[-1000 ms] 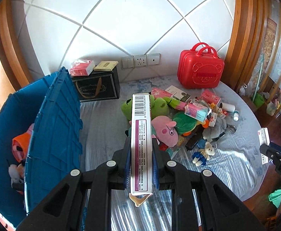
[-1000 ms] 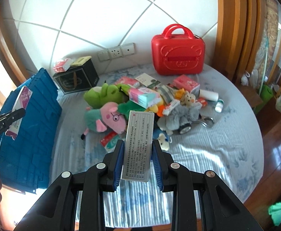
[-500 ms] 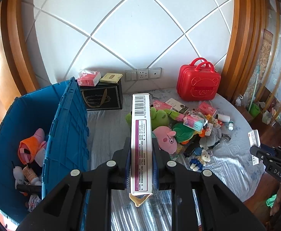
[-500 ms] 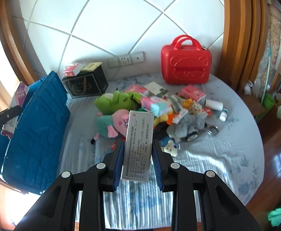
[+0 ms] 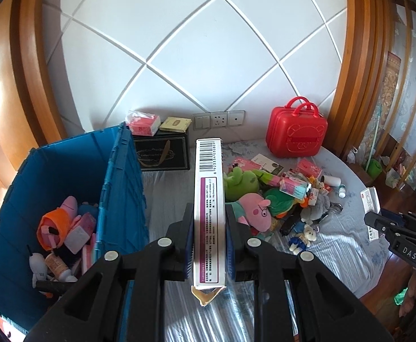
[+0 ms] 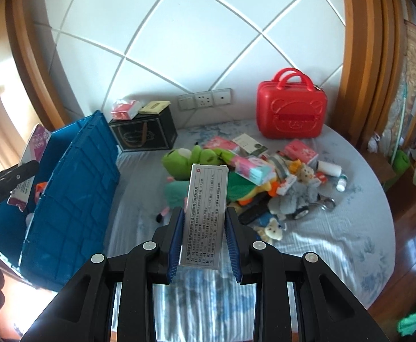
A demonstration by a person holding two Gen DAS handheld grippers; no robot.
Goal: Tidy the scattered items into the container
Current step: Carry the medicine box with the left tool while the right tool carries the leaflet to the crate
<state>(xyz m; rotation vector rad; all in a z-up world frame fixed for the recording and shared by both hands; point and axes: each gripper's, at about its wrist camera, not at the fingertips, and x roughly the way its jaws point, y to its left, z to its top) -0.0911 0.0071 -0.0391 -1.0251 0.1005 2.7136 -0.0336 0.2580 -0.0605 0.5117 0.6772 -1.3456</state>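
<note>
Both clamped: left gripper (image 5: pixel 209 236) held the barcode carton (image 5: pixel 209 211) edge-on, faces hidden; right gripper (image 6: pixel 203 235) held the grey leaflet box (image 6: pixel 205 213). Blue crate (image 5: pixel 122 188) sat at bed's left edge, bottom cut off.

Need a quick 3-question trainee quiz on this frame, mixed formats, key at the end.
1. True or false: the left hand-held gripper is clamped on a narrow box with a barcode at its far end.
2. Multiple choice: the blue bin is A) empty, B) already holding toys and small items, C) covered by a closed lid.
3. Fill in: the right hand-held gripper holds a white ____ printed with text, above the bed.

Key:
1. True.
2. B. The left wrist view shows an orange toy and other things inside.
3. Box.
</note>
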